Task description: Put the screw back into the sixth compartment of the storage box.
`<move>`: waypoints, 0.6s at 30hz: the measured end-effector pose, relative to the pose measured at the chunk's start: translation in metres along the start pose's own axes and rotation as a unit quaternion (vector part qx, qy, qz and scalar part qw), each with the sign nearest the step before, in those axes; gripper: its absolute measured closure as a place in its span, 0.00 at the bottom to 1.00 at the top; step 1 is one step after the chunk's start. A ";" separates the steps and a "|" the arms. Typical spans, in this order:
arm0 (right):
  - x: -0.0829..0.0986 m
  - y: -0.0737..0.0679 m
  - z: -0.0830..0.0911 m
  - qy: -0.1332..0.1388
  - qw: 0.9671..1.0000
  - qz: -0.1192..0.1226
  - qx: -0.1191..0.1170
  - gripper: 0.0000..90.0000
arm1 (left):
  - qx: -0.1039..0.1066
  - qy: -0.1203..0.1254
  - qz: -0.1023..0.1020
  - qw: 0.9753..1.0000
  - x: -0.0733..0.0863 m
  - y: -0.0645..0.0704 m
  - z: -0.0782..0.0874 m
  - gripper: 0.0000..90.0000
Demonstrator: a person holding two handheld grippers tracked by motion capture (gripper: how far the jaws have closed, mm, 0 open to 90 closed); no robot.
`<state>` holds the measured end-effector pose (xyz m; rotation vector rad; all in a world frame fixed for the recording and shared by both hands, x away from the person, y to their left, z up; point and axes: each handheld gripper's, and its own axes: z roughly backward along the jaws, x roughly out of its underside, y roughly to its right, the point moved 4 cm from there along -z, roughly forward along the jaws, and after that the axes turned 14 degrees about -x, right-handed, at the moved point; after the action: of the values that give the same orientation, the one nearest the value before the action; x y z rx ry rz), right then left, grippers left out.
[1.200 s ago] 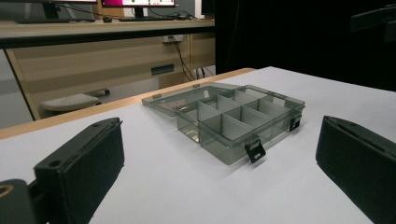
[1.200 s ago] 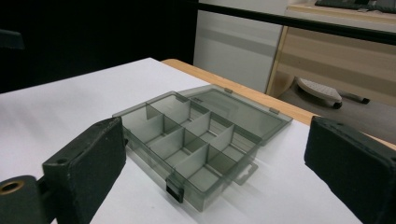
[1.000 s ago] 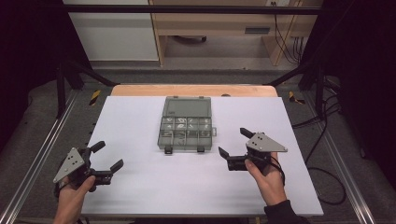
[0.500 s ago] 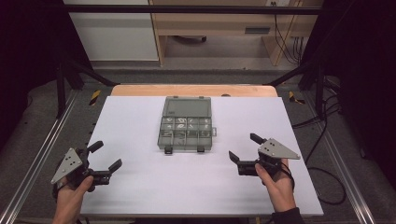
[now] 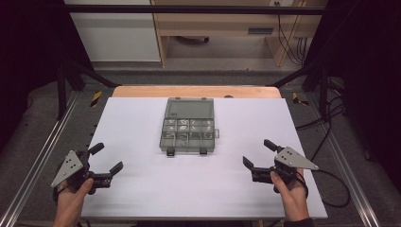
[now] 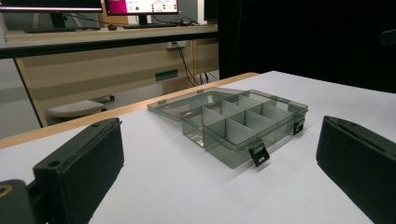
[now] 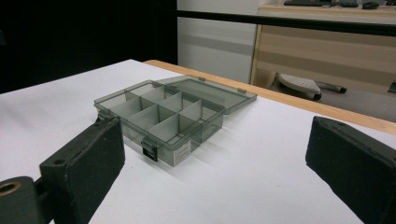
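Nearest the person, the left tool (image 5: 105, 159) sits over the near left corner of the white tabletop (image 5: 142, 189), held in the left hand (image 5: 71, 201); its jaws stand wide apart with nothing between them. On the other side, the right tool (image 5: 259, 152) hovers over the near right part of the tabletop, gripped by the right hand (image 5: 289, 195), its jaws likewise spread and empty, its cable trailing off the right edge.

Farther in, near the middle of the tabletop and well apart from both tools, lies the grey translucent compartment box (image 5: 188, 132). It is open: the lid (image 5: 189, 107) lies flat behind the tray, toward the far edge. Dividers split the tray into two rows of compartments, and two dark latches hang at its near wall. Small items lie in some compartments, too small to tell. In the left gripper view the box (image 6: 243, 123) lies between the two spread jaws.

Beyond the tabletop's far wooden edge stands a wooden desk (image 5: 222, 28).
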<state>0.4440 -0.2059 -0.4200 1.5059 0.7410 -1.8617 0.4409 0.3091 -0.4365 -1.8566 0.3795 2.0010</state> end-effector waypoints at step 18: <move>0.020 0.003 0.011 0.009 1.000 -0.002 0.003 0.03 | -0.001 0.003 -0.002 1.000 -0.001 0.000 0.002 0.01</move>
<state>0.4358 -0.2186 -0.4380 1.5277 0.7483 -1.8571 0.4397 0.3101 -0.4356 -1.8639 0.3745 1.9947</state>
